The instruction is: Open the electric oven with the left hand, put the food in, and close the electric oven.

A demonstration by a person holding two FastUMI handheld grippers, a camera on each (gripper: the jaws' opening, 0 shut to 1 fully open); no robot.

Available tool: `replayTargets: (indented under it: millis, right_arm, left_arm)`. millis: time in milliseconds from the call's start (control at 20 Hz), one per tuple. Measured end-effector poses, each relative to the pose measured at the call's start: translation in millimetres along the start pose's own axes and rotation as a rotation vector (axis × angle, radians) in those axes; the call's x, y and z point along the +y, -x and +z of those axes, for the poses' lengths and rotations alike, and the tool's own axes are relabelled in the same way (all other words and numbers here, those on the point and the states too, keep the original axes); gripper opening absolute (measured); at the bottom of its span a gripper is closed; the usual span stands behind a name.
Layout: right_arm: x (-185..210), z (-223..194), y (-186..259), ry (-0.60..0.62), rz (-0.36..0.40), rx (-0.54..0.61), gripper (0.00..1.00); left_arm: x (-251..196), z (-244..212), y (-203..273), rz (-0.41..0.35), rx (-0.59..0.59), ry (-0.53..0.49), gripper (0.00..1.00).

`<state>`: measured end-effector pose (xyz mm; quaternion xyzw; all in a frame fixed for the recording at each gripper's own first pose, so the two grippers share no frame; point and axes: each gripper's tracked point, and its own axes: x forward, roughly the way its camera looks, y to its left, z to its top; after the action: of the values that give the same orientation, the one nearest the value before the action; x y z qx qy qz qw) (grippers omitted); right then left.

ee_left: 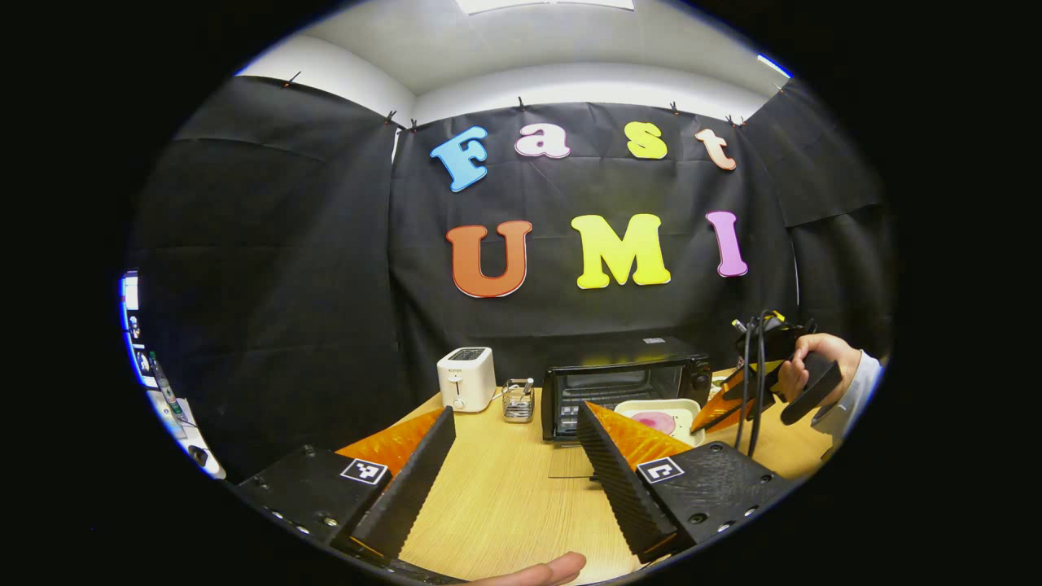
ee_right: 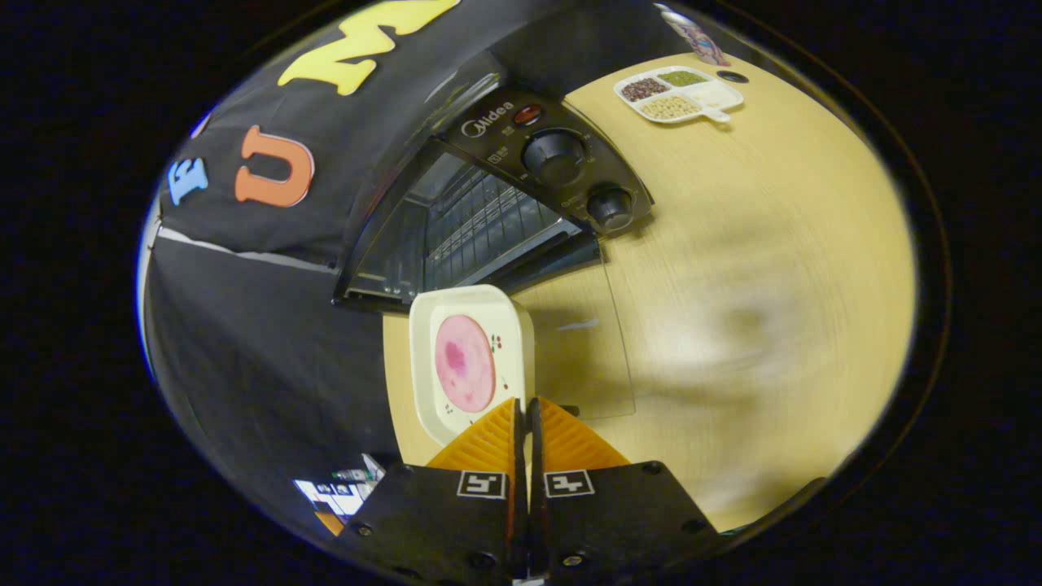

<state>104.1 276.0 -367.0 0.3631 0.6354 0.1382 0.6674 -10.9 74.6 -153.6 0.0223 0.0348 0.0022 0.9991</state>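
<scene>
Right hand-held gripper (ee_right: 525, 407) clamps a rounded-square plate (ee_right: 468, 358) of pink meat before the open black oven (ee_right: 488, 212); left hand-held gripper (ee_left: 513, 456) gapes above the wooden desk (ee_left: 505, 496).

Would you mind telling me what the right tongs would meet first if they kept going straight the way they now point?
Probably the open oven: the right tongs, shut on the plate, aim at its mouth, though depth is unclear.

white toaster (ee_left: 466, 378), wire holder (ee_left: 518, 400), divided snack tray (ee_right: 678, 94), wooden table (ee_left: 505, 496)

table (ee_right: 781, 268): motion-blurred | plate (ee_right: 468, 358): near edge perhaps hidden by gripper
</scene>
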Motion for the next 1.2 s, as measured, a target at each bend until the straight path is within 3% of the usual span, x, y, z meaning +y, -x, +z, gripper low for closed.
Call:
replayTargets:
  millis: [200,350,500,600,650,1200]
  right_arm:
    - [22,13,-28,-0.162,0.046,-0.127,0.04]
    - [24,28,-47,-0.292,0.034,-0.241,0.02]
    - [29,46,-57,-0.431,0.103,-0.402,0.05]
    - [31,50,-57,-0.491,0.119,-0.485,0.01]
    - [33,53,-60,-0.51,0.129,-0.514,0.04]
    - [72,103,-102,-0.485,0.226,-0.642,0.01]
  left_arm:
    - [0,2,3,-0.026,-0.019,0.004,0.95]
    - [-5,-8,0,-0.051,0.001,0.018,0.95]
    - [-6,-17,-5,-0.056,0.018,-0.002,0.95]
    - [-6,-26,-10,-0.054,0.042,0.0,0.95]
    - [-4,-27,-12,-0.052,0.047,0.007,0.95]
    - [1,-49,-38,-0.039,0.088,0.024,0.95]
